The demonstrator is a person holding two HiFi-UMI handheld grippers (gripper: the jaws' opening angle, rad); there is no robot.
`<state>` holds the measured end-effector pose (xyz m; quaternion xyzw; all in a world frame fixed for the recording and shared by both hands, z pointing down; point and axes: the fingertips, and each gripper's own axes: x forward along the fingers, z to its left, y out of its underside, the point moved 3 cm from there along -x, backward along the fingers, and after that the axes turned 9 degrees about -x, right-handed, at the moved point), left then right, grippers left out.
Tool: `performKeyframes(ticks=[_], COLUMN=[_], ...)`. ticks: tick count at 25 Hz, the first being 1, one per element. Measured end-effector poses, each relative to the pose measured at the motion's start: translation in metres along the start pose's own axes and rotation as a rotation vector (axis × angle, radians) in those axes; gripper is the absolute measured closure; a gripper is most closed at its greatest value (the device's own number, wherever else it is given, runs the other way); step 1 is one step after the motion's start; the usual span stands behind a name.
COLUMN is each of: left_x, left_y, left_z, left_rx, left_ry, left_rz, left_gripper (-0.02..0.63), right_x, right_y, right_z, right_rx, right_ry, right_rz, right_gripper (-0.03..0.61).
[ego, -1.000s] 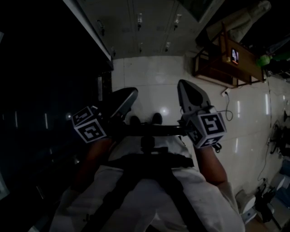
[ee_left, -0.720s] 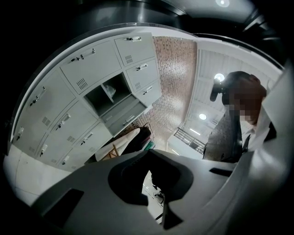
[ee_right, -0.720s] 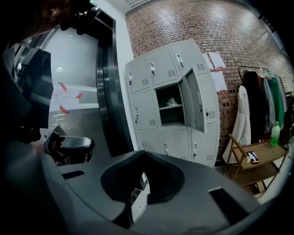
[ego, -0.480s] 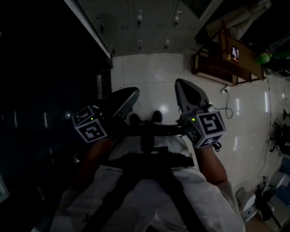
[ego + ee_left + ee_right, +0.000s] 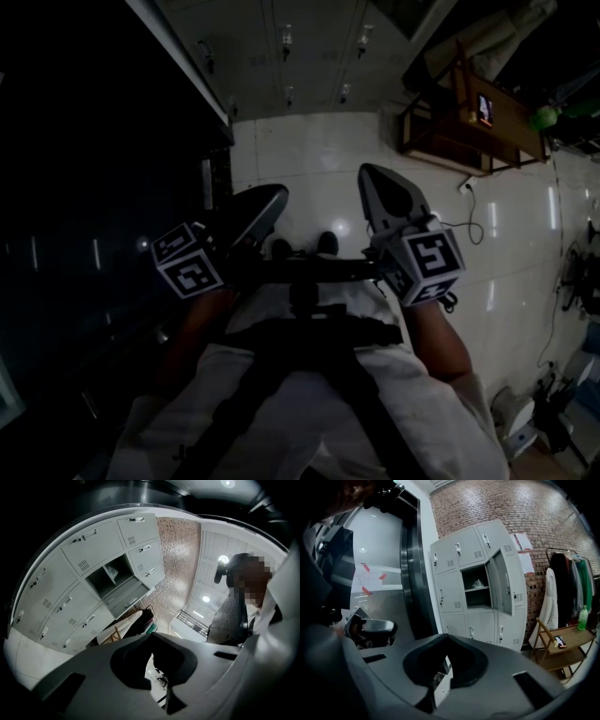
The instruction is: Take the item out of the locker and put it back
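We hold the left gripper (image 5: 151,636) and the right gripper (image 5: 447,638) with jaws together on nothing, well apart from the grey locker (image 5: 451,592), where the small pale item (image 5: 478,583) lies in the open compartment.

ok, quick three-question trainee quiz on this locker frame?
1. True or false: one locker door stands open.
2. Where is the pale item? A hanging on the locker door; B on the shelf inside the open compartment; C in the right gripper.
3. Fill in: the left gripper and the right gripper are both ___ and hold nothing.
Key: 1 true; 2 B; 3 shut.
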<state>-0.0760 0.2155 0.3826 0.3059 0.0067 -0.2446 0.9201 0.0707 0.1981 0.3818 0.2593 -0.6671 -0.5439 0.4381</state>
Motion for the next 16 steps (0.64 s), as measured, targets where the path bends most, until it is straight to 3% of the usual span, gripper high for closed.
performKeyframes(ticks=[16], left_x=[-0.009], left_y=[-0.006], left_z=[0.005], left_rx=[0.000], left_ry=[-0.035], left_rz=[0.020], left_gripper=[0.613], right_x=[0.013], right_y=[-0.003], right_z=[0.011], right_rx=[0.008], right_ry=[-0.022], right_rz=[0.007], right_gripper=[0.578])
